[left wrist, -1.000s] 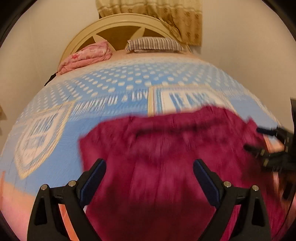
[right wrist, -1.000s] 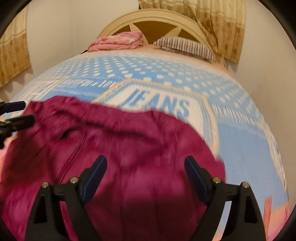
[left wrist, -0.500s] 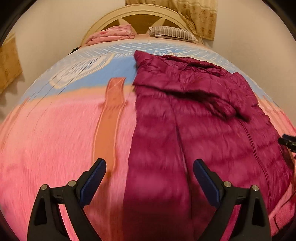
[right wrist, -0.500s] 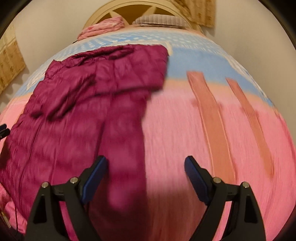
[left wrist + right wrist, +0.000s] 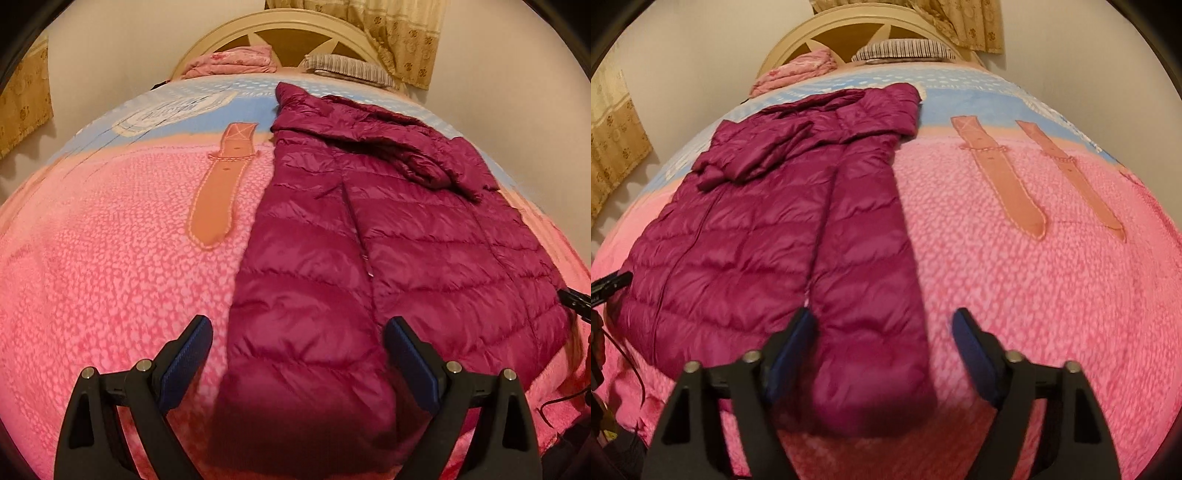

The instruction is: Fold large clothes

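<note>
The bed [image 5: 92, 258] carries everything here, under a bedspread that is pink at the near end and blue with white dots toward the headboard [image 5: 280, 27]. On it lies a magenta quilted jacket [image 5: 406, 229], spread flat with its collar end toward the headboard and its hem toward the near edge; one sleeve [image 5: 306, 332] runs straight down along the body on the side toward the orange strap print [image 5: 221, 184], and the other sleeve [image 5: 864, 295] lies the same way on the opposite side, near two more strap prints [image 5: 1004, 177]. The upper part of the jacket is folded over itself and rumpled. Against the headboard rest a folded pink blanket [image 5: 232, 62] and a striped pillow [image 5: 351, 68], well apart from the jacket. The left hand-held gripper [image 5: 299, 354] points steeply down over the near end of the bed, its blue pads spread wide to either side of the sleeve cuff, not pressing on it. The right hand-held gripper [image 5: 884, 343] is tipped down likewise over the other sleeve's cuff; its jaws have just been closing, with the sleeve end between them, yet a gap remains on the outer side and the pads do not pinch the cloth. Each gripper's tip shows at the edge of the other's view, beside the jacket's hem.
</note>
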### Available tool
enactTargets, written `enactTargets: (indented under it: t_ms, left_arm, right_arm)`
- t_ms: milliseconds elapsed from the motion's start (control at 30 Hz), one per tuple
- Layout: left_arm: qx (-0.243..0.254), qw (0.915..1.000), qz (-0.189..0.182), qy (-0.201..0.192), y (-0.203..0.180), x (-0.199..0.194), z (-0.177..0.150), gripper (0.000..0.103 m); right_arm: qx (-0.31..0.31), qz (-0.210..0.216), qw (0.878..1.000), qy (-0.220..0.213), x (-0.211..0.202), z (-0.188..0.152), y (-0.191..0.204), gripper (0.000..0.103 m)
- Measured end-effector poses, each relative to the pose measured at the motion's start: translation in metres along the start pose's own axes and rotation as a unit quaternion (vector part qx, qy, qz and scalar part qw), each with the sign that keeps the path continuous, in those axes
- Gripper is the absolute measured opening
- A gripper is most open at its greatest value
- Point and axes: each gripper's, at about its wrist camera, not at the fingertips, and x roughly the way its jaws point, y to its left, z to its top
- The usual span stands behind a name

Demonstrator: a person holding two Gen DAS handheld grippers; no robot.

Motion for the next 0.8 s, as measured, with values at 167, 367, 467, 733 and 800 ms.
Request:
enactTargets:
  t_ms: [167,367,467,733,800]
  left_arm:
    - [0.028,0.9994,-0.018,0.006,-0.013,-0.002,-0.007,0.048]
    - [0.015,0.9983,-0.055,-0.008,-0.014,-0.020,-0.004,0.012]
    - [-0.001,0.9959,-0.085,-0.029,-0.009,-0.041,0.002,0.010]
    - [0.018,0.9793,-0.161,-0.122,-0.016,-0.138,0.030,0.009]
    - [0.015,0.9712,-0.189,-0.144,-0.016,-0.168,0.036,0.009]
  right_arm:
    - [0.008,0.027,1.000,-0.009,-0.007,-0.012,0.003,0.027]
    - [0.035,0.076,0.996,-0.023,-0.017,-0.019,0.001,0.012]
    - [0.036,0.090,0.994,-0.040,-0.033,-0.018,0.001,0.011]
    - [0.039,0.133,0.985,-0.099,-0.098,-0.004,-0.003,0.009]
    - [0.038,0.142,0.982,-0.116,-0.118,0.000,-0.003,0.009]
